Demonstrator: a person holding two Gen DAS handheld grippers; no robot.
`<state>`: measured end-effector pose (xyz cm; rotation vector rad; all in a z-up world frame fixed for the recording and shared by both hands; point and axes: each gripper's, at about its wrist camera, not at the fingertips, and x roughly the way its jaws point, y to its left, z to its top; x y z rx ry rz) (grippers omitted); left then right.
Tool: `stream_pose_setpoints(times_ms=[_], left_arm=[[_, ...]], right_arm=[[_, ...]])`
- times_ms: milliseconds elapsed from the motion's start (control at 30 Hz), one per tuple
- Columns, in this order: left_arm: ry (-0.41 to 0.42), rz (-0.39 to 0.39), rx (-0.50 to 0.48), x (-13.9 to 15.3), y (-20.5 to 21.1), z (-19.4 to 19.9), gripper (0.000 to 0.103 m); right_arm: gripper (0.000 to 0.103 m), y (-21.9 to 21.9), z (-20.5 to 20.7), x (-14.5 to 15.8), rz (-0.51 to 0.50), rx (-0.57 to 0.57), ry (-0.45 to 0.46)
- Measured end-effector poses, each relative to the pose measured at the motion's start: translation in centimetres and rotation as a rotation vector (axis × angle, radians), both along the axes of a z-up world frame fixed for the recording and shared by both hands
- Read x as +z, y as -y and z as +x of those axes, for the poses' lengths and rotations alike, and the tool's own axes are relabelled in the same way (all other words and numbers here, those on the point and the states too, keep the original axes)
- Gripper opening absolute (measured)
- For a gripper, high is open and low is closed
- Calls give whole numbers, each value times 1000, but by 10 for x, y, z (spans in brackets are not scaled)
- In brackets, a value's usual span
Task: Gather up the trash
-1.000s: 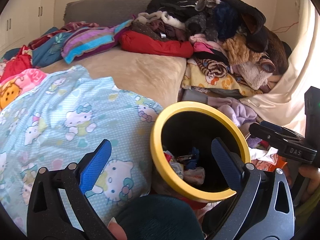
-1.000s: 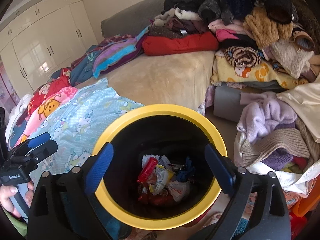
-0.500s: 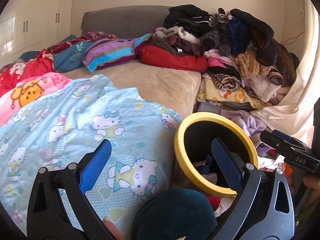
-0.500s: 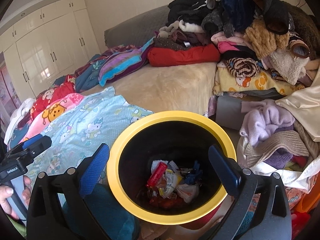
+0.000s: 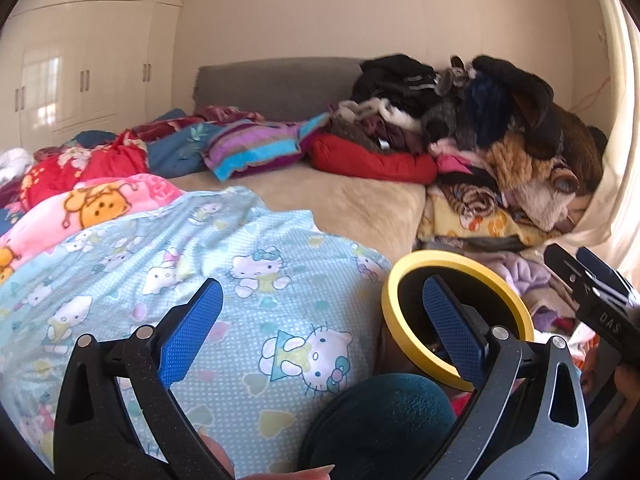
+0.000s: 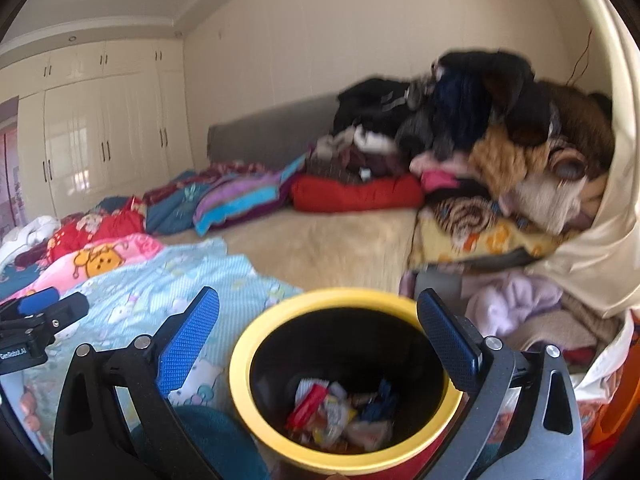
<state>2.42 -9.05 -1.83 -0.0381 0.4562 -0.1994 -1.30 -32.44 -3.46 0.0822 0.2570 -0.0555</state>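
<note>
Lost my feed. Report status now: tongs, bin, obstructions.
Left tongs open, empty. Right tongs open, empty, above yellow-rimmed bin. Wrappers in bin. Nothing blocking the opening.

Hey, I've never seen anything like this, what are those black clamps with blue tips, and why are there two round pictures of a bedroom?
There is no robot here. A person holds a pair of hand-held tongs in each hand, and each carries a wide-angle camera looking forward along its two blue-padded fingers, hence two round pictures. In the left camera's picture, the left tongs are open and empty above a Hello Kitty blanket. In the right camera's picture, the right tongs are also open and empty, over a yellow-rimmed bin with wrappers at the bottom. Behind both lies a bed with a pile of clothes.
</note>
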Motion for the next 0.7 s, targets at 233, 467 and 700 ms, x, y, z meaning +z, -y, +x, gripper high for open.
stream_pose_setpoints(times_ms=[233,467,700], left_arm=[[13,-11,19,-3,-3,1,92],[5,-17,26,-6,-5,1,92],[-6,-15,29,-10,-5,3,92]], right_arm=[[97,-9,-2,-14,-19,10,-21],[97,-17,-1,-16,-27,17,-23],[97,-14,0,-18,-18,6,-32]])
